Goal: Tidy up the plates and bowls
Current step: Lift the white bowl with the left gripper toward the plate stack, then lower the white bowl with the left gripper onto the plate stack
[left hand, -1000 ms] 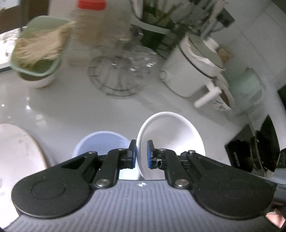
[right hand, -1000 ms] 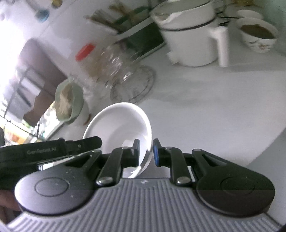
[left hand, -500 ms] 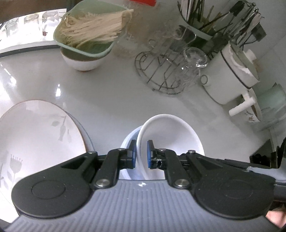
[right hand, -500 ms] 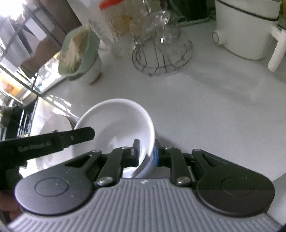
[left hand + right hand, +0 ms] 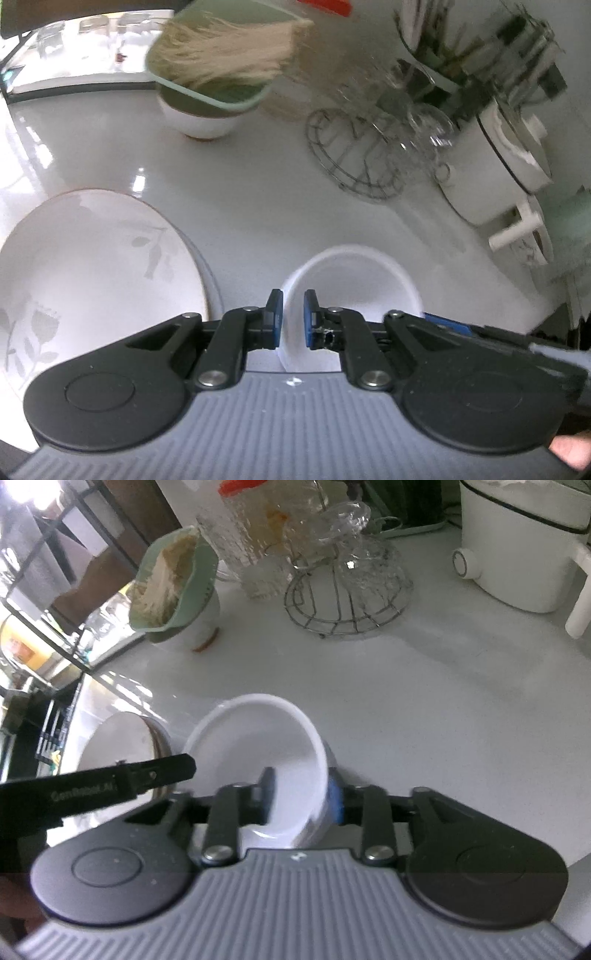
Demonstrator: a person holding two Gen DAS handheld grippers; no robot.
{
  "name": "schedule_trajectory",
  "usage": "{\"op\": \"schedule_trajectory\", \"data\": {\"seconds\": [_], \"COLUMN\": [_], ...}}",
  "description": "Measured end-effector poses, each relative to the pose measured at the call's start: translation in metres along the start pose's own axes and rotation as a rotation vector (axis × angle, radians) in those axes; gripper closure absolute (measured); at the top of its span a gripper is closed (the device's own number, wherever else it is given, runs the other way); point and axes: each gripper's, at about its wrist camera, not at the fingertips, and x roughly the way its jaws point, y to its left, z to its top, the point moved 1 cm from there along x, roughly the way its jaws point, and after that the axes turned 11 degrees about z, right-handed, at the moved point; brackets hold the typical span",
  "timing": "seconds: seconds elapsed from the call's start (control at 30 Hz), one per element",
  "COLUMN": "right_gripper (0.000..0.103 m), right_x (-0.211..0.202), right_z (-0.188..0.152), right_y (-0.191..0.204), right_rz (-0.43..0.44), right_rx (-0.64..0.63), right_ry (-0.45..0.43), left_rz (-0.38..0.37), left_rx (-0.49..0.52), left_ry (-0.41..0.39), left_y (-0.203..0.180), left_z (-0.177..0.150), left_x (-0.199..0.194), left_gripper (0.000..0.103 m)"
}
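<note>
The left hand-held gripper [image 5: 293, 317] is clenched on the near rim of a plain white ceramic bowl [image 5: 354, 280], blue pads pinching the wall from both sides. The bowl sits low on the glossy white worktop [image 5: 258, 184], right beside a big white plate with a pale leaf print [image 5: 92, 266]. The bottom of the bowl is hidden behind the gripper body, so I can't tell if anything is nested under it from this side.

The right hand-held gripper [image 5: 301, 794] has just been opening its jaws; the far side of the same white bowl's rim is between them, but the pads stand off it now, so it's let go. In the right wrist view a bluish wall peeks out below the white bowl near the right pad; it looks like a second bowl underneath, hard to be sure. The left gripper's black finger cuts across the lower left of that view, covering part of the plate.

Further back: a green-rimmed bowl of pale noodles [image 5: 173, 587], a wire rack with glassware [image 5: 347, 587], and a white electric pot [image 5: 524, 546], cut off at the frame edge. The left wrist view is motion-blurred up there.
</note>
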Motion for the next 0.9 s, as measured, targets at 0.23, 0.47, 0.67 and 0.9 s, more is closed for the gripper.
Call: {"op": "schedule_trajectory", "data": {"seconds": [0.23, 0.47, 0.67, 0.9], "right_gripper": [0.059, 0.059, 0.059, 0.060], "right_x": [-0.006, 0.009, 0.020, 0.031], "right_z": [0.001, -0.003, -0.014, -0.014], "right_y": [-0.008, -0.041, -0.053, -0.056], "right_rz": [0.047, 0.093, 0.089, 0.137], "right_rx": [0.025, 0.206, 0.244, 0.288], "right_ry": [-0.040, -0.041, -0.027, -0.001], "left_rz": [-0.034, -0.033, 0.002, 0.014], "left_rx": [-0.043, 0.005, 0.091, 0.109], "left_ry": [0.043, 0.064, 0.094, 0.121], "left_y": [0.011, 0.004, -0.011, -0.019], "left_z": [0.008, 0.003, 0.000, 0.001], "left_x": [0.004, 0.022, 0.040, 0.055], "left_gripper": [0.063, 0.055, 0.055, 0.056]}}
